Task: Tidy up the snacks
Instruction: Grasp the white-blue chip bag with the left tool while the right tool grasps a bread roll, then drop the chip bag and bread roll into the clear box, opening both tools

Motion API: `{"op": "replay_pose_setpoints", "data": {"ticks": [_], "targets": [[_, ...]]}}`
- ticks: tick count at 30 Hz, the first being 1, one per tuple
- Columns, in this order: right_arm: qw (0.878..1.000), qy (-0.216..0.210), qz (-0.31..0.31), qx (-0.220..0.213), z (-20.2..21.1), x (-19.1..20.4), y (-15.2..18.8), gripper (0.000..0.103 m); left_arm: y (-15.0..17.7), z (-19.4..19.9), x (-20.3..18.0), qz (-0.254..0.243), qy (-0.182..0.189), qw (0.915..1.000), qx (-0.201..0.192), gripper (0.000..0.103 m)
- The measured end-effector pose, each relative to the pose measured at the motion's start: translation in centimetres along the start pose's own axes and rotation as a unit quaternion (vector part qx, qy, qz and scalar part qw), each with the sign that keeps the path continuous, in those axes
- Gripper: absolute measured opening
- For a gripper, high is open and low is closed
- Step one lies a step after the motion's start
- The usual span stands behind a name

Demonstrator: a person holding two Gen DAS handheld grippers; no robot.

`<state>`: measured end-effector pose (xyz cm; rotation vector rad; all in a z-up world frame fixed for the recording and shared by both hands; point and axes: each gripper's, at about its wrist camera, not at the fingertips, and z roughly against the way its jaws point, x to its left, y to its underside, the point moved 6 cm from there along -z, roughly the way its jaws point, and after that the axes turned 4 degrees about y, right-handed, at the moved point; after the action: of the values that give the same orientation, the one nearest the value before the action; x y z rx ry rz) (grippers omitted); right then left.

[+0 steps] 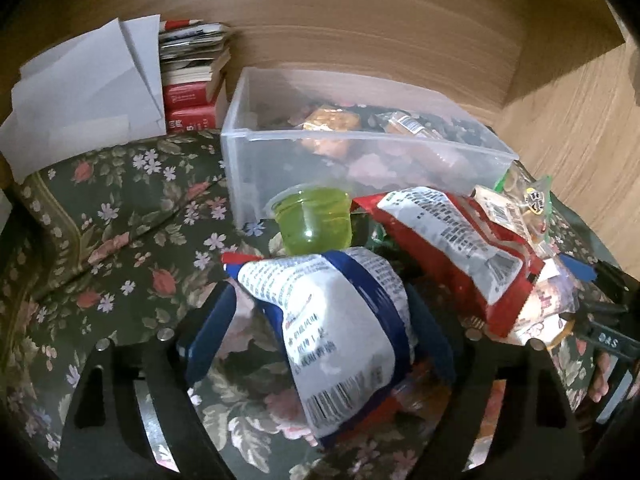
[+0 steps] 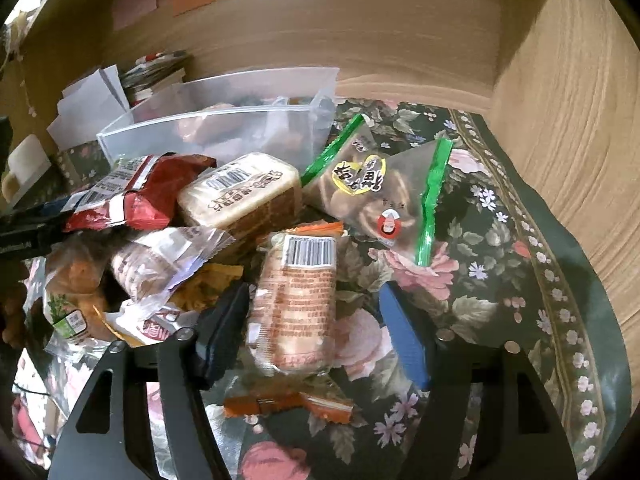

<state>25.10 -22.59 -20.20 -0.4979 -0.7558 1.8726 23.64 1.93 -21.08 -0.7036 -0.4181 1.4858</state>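
The left gripper (image 1: 320, 320) clamps a white packet (image 1: 336, 336) for transfer to the bin (image 1: 360, 160), while the right gripper (image 2: 316, 328) straddles, jaws open, an orange packet (image 2: 296, 304).

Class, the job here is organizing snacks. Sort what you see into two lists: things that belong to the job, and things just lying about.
Belongs to the job:
clear bin
blue-and-white packet, between the left fingers
orange-wrapped cake, between the right fingers
jelly cup
red packet
green-edged bag

Lying about:
books
white papers
floral cloth
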Motion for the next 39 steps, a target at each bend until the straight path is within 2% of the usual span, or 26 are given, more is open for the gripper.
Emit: {"op": "replay_pose_setpoints", "data": {"ticks": [4,14,23,29,39], "targets": [[1.000,0.008,0.013,-0.002,-0.2,0.3,-0.1,0.037,0.4,0.1,0.3,0.005,0.021,0.9998,0.007,0.067],[1.000,0.009,-0.004,-0.021,1.2,-0.5,-0.5,0.033,0.7,2.0,0.4,-0.007,0.010,0.9998,-0.014,0.051],[0.997,0.014,-0.004,-0.082,5.3,-0.6,-3.4,0.033,-0.7,5.4,0.5,-0.005,0.004,0.9987,-0.051,0.050],[0.992,0.007,0.007,-0.124,6.9,0.4,-6.2,0.033,-3.4,8.2,-0.6,-0.017,0.002,0.9953,-0.095,0.050],[0.986,-0.015,0.037,-0.164,7.2,3.9,-10.6,0.033,-8.3,9.3,-1.9,-0.034,-0.003,0.9893,-0.142,0.050]]}}
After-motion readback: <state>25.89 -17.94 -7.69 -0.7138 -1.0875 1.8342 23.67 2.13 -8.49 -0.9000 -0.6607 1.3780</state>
